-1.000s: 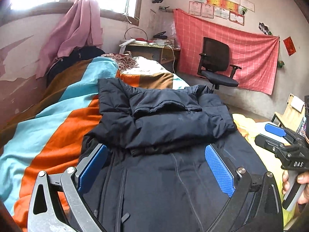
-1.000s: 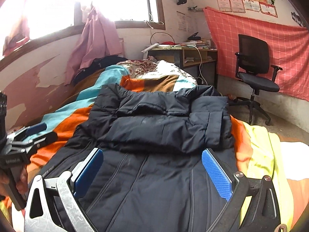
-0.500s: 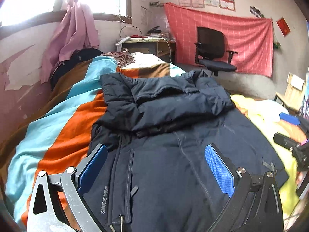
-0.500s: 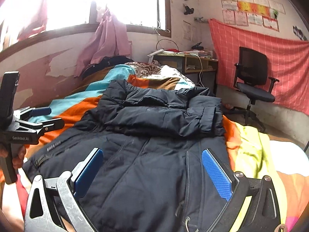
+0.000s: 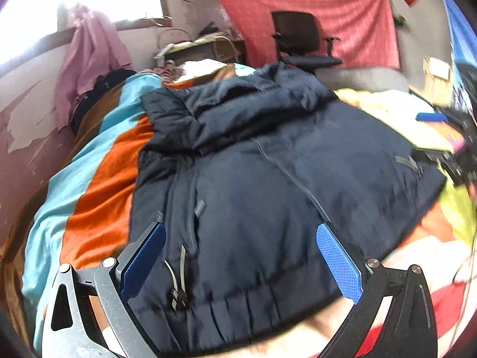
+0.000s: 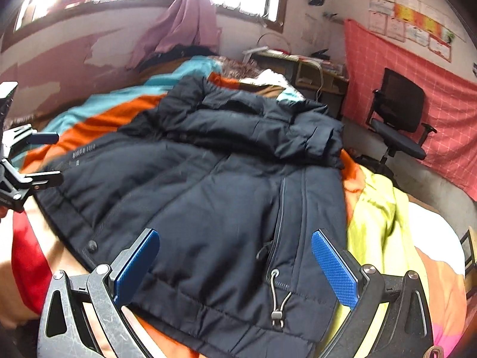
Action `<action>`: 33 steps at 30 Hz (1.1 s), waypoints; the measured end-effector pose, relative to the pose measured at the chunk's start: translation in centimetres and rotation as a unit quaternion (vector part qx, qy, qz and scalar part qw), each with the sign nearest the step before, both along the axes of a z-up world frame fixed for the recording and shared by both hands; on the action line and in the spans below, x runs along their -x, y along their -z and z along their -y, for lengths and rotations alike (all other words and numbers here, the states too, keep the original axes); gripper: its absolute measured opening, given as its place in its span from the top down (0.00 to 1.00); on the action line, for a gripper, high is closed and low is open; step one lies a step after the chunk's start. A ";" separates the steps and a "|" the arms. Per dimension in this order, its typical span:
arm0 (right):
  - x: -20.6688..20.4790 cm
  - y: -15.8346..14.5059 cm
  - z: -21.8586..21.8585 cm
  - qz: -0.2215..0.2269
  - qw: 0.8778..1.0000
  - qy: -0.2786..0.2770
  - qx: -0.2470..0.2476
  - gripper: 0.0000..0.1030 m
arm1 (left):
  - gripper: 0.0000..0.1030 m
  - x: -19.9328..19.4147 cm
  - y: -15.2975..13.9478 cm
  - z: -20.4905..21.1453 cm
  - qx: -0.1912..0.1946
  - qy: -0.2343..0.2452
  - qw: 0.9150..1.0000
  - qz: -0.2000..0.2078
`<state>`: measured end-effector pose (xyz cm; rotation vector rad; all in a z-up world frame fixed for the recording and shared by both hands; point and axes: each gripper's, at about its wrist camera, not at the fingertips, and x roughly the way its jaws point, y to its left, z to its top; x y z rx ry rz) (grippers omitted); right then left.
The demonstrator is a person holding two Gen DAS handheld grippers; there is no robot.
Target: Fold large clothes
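Note:
A dark navy padded jacket (image 5: 268, 179) lies flat on the bed, sleeves folded across its upper part. In the left wrist view my left gripper (image 5: 238, 256) hovers open above the jacket's hem near its left corner, nothing between the blue pads. In the right wrist view the same jacket (image 6: 226, 197) fills the middle, and my right gripper (image 6: 235, 259) is open over the hem's right corner by a drawcord toggle (image 6: 277, 313). The left gripper (image 6: 44, 156) also shows at the far left edge of that view, the right gripper (image 5: 432, 132) at the far right of the left wrist view.
The bed carries a striped orange, blue and brown blanket (image 5: 98, 191) on the left and a yellow-green cloth (image 6: 378, 223) on the right. A black office chair (image 6: 399, 122) and a desk (image 6: 301, 68) stand beyond the bed. A pink garment (image 5: 89, 59) hangs by the window.
Both grippers have pulled back toward the jacket's bottom hem, which now lies between their fingers; they stayed open. The view is blurred by the motion.

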<state>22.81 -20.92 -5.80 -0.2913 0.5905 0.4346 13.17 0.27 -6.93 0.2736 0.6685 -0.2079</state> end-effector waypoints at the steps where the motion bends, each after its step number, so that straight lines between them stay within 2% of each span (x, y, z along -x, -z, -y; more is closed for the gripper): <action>1: -0.1 0.3 -0.1 -0.003 1.000 -0.001 0.004 0.00 | 0.04 0.3 0.6 0.4 -0.014 0.006 1.000 0.000; 3: -0.3 1.0 -0.5 -0.013 1.000 -0.014 0.019 0.00 | 0.04 0.5 1.6 1.0 -0.030 0.006 1.000 -0.004; 7: 0.3 2.0 -1.6 -0.012 0.997 -0.047 0.068 0.00 | 0.04 0.9 3.4 1.1 -0.024 -0.001 0.999 -0.033; 10: 0.7 3.4 -2.4 -0.030 0.991 -0.073 0.108 0.00 | 0.04 1.5 4.1 1.1 -0.032 0.000 0.998 -0.045; 17: 0.7 5.3 -2.2 -0.081 0.985 -0.084 0.125 0.00 | 0.04 2.5 5.5 1.1 -0.059 0.006 0.996 -0.062; 19: 0.9 6.2 -2.3 -0.103 0.980 -0.098 0.141 0.00 | 0.04 2.7 5.9 0.9 -0.062 0.006 0.996 -0.070; 26: 2.7 8.7 -4.5 -0.108 0.958 -0.156 0.214 0.00 | 0.04 2.6 7.0 0.9 -0.071 0.007 0.993 -0.089; 30: 2.8 9.5 -4.5 -0.112 0.954 -0.154 0.232 0.00 | 0.04 2.5 7.6 1.1 -0.084 0.008 0.992 -0.094; 33: 2.3 9.7 -4.2 -0.112 0.956 -0.136 0.235 0.00 | 0.04 2.3 8.5 1.5 -0.113 0.000 0.989 -0.094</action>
